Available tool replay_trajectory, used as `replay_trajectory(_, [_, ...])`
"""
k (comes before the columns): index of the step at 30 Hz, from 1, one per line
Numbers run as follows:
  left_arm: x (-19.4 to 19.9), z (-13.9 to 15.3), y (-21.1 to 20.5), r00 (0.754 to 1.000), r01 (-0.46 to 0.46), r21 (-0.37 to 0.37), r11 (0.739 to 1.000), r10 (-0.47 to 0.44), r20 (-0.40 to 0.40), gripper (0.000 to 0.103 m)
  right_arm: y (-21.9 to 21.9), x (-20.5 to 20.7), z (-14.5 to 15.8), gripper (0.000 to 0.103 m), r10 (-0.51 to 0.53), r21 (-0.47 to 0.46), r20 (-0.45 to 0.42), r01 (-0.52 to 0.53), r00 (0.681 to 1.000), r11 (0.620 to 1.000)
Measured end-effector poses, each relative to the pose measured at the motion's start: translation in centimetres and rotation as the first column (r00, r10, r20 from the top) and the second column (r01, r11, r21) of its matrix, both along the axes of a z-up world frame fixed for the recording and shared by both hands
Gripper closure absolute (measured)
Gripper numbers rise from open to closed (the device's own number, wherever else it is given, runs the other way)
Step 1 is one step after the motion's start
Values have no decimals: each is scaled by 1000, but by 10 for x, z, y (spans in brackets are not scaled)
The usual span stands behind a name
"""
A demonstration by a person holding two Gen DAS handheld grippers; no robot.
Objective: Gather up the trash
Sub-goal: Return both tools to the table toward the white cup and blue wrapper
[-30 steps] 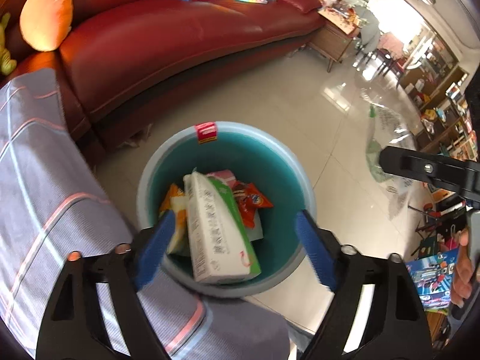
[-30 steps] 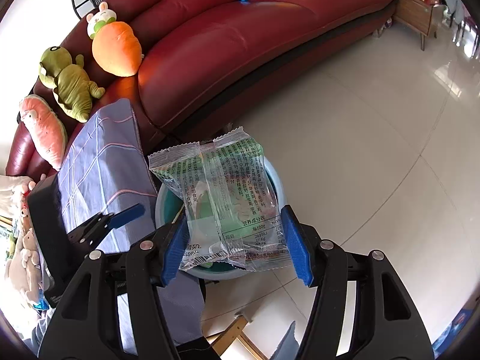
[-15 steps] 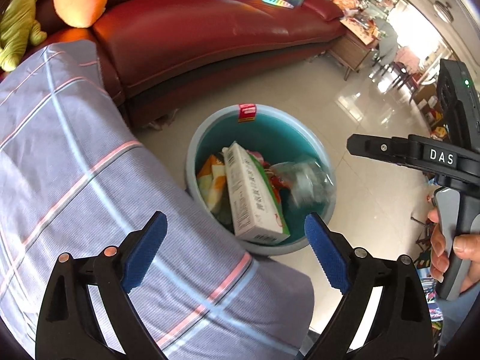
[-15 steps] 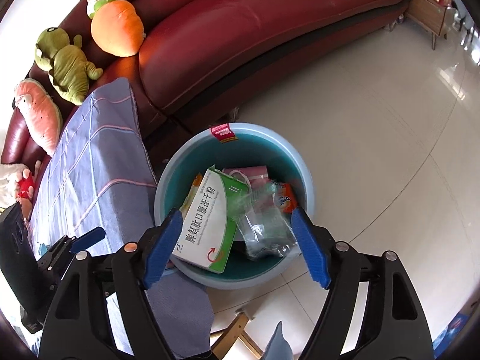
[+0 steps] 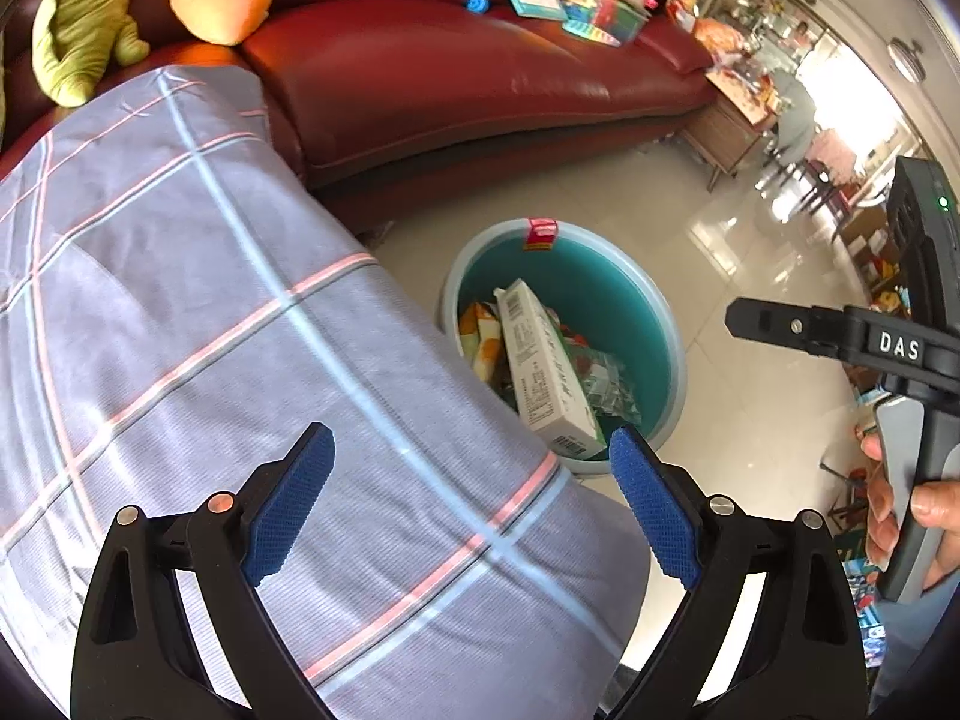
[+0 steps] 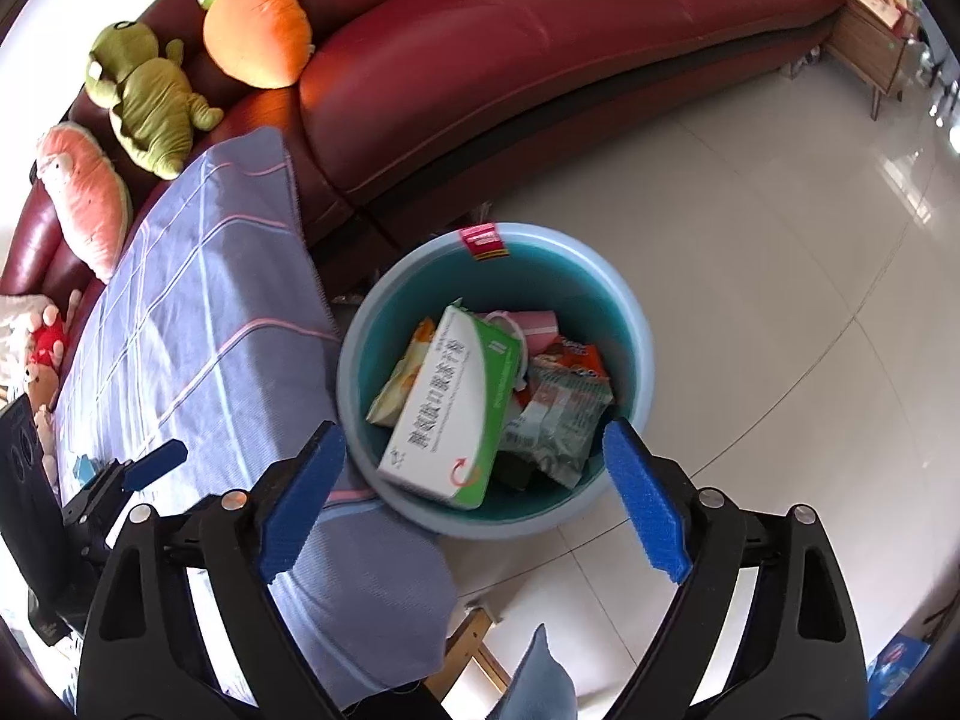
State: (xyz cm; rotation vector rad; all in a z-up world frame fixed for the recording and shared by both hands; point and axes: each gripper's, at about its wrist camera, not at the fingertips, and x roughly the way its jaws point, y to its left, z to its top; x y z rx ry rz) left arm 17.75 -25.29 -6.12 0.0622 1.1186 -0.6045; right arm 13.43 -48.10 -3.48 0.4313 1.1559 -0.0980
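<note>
On the tiled floor, near the sofa: blue bin [image 6: 636, 372], upright, red label [image 6: 485, 240] on its far rim.
Bin contents: white-and-green box [image 6: 456, 414] leaning on the left, clear green-printed wrapper [image 6: 558, 420] on the right beside the box, orange-yellow packet [image 6: 402, 384] at far left, pink item [image 6: 534, 324] and orange packet [image 6: 576, 354] toward the far side.
Right gripper [image 6: 474, 498]: jaws spread wide, nothing between the blue pads [image 6: 303, 498], hovering above the near rim of the bin.
Left gripper [image 5: 474, 504]: jaws spread wide, holding nothing, over the checked cloth [image 5: 180, 330], bin to the far right of it.
Checked cloth: draped surface just left of the bin, edge overlapping the bin's left rim in both views.
Far side: red sofa [image 6: 540, 42] with carrot plush [image 6: 258, 30], green plush [image 6: 150, 102] and pink plush [image 6: 84, 198] at its left end.
Right edge of left view: person's hand [image 5: 912, 516] around the other tool's handle.
</note>
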Motion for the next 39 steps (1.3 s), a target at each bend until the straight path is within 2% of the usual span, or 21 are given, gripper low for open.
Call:
replay_trajectory(10, [-11,11,46,999,-40,-11,999,40,28,4,55,-5,18,19,75,-47,18,-74,997,996])
replay_trajectory(22, [-26,22,123,988,-146,-40,988,148,50,4,128,0,33,19,178,-83,20,-175,984,981])
replay_trajectory(30, [-36,23,178,973,-223,-67,972,226,43,4,182,8,38,19,258,-95,12,-255,966,962])
replay_trajectory(39, [-48,26,250,945,-317,-83,945,322,49,4,256,18,47,19,364,-122,-2,-361,931,924])
